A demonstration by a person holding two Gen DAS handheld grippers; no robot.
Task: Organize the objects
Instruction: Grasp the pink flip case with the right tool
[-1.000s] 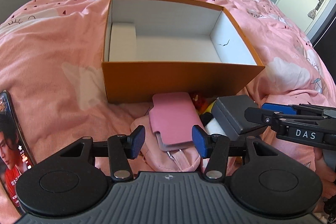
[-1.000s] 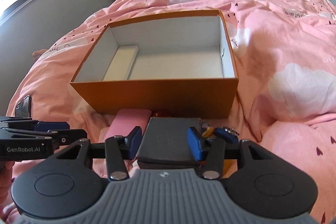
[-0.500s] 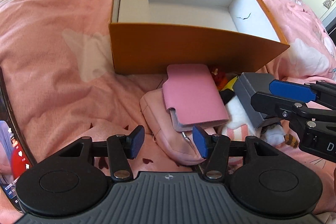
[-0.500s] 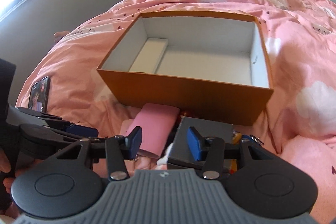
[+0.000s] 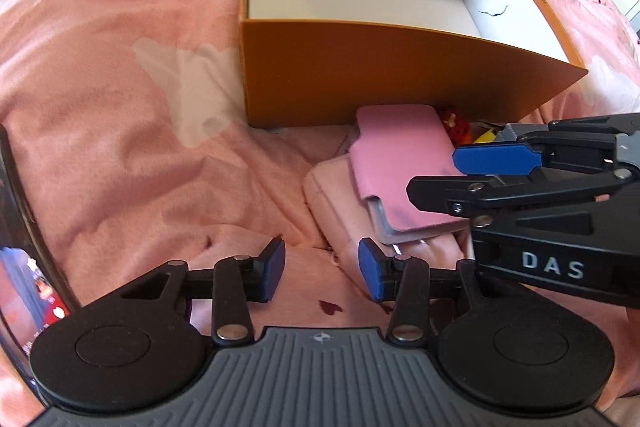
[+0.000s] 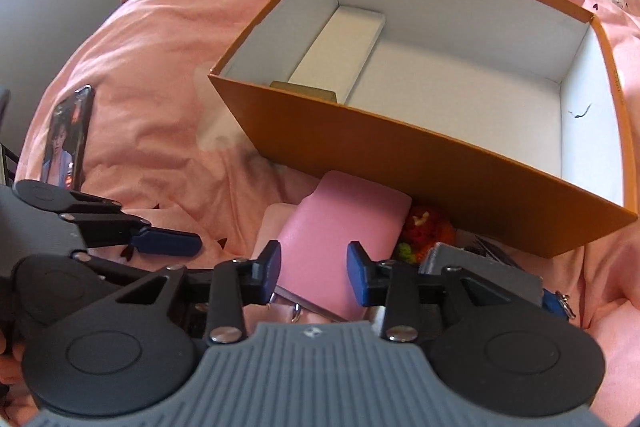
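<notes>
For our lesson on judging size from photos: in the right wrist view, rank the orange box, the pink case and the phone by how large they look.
1. Orange box
2. Pink case
3. Phone; it lies farther off near the distorted edge, so its rank is uncertain.

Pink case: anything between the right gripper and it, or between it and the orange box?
Nothing visible blocks either. The right gripper has open jaws either side of the pink case, with nothing between them and it. The orange box sits just beyond the case, top open; only its near wall must be cleared.
</notes>
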